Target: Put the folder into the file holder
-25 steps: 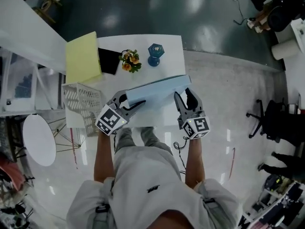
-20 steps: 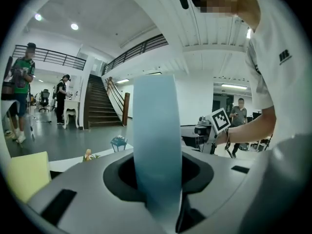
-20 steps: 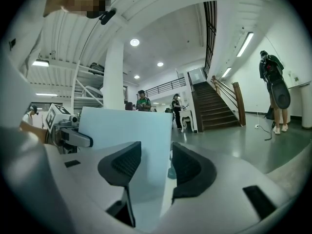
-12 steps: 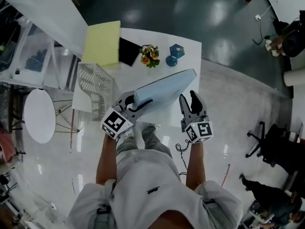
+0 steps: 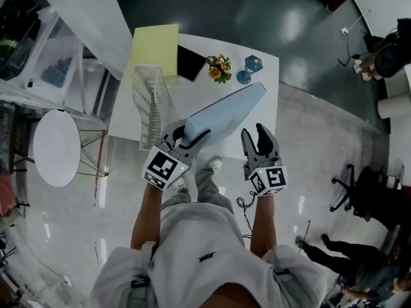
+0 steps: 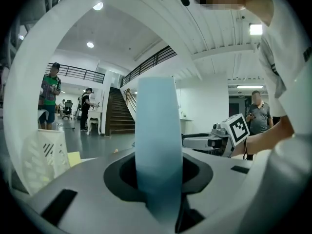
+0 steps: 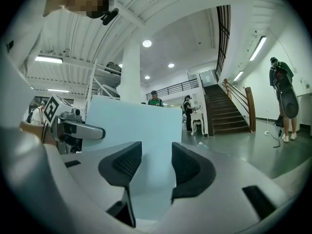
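Left hand-held gripper (image 5: 185,136): clenched on the near end of the light-blue folder (image 5: 226,110).
Right hand-held gripper (image 5: 257,135): released, jaws parted on nothing, just right of the folder.
Folder: held slantwise over the table (image 5: 192,95), far end toward the blue ornament (image 5: 248,68), not yet in the file holder (image 5: 150,101).
File holder: white mesh, at the table's left edge, just beside a yellow sheet (image 5: 154,49).
Head view only: flowers (image 5: 220,68) and a black pad (image 5: 191,63) at the far edge.
Left gripper view only: folder edge-on, a narrow blue strip pinched between the jaws.
Right gripper view only: folder's broad face beyond the open gap.
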Motion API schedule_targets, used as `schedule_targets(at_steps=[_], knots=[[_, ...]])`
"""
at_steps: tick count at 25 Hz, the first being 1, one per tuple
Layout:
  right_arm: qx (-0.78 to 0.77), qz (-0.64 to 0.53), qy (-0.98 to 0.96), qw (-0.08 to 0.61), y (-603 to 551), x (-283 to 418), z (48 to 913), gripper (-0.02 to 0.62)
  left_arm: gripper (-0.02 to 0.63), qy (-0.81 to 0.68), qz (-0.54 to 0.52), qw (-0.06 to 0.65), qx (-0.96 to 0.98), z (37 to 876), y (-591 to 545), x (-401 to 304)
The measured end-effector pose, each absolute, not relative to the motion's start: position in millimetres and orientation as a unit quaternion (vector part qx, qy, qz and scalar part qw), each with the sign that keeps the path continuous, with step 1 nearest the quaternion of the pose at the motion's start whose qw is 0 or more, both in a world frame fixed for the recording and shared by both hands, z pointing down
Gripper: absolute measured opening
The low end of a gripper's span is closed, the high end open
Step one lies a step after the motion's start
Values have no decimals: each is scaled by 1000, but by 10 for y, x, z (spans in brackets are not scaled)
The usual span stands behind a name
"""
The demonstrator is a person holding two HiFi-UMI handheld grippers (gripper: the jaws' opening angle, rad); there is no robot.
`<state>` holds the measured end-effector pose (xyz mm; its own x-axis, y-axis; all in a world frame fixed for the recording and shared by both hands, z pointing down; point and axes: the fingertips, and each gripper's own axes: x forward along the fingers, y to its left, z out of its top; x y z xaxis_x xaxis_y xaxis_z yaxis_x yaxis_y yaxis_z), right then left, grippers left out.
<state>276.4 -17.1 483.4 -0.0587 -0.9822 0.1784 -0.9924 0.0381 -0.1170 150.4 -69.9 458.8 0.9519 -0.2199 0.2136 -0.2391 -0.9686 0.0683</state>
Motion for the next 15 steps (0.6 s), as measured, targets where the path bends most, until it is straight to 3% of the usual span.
schedule_targets(at_steps=[15], knots=[[654, 81, -750, 53, 317, 1265, 4452, 195, 150, -183, 67, 29, 980, 3985, -148, 67]])
